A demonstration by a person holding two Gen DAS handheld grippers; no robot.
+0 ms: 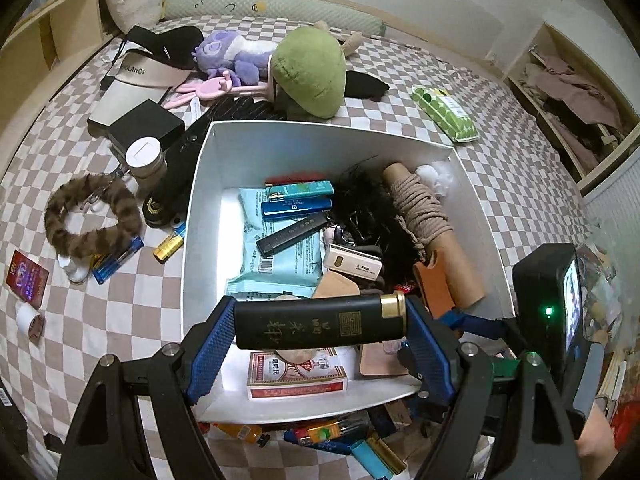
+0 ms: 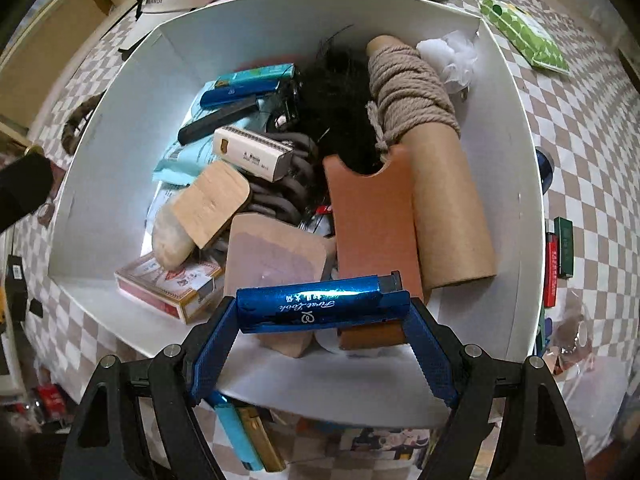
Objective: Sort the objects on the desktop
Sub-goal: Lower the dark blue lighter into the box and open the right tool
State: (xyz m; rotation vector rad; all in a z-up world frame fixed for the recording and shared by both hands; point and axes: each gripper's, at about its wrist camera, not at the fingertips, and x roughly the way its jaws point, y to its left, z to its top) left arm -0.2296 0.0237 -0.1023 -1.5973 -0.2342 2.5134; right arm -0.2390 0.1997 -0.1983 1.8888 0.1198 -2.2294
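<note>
A white box stands on the checkered bed and holds lighters, a teal packet, a rope-wrapped cardboard tube, black feathers and a card pack. My left gripper is shut on a black lighter with a gold cap, held crosswise over the box's near end. My right gripper is shut on a shiny blue lighter, held crosswise above the near part of the same box. The right gripper's body shows at the right of the left wrist view.
Left of the box lie a furry brown ring, a yellow lighter, a blue lighter, a red card pack and black boxes. Plush toys lie behind it. More lighters lie below its near edge.
</note>
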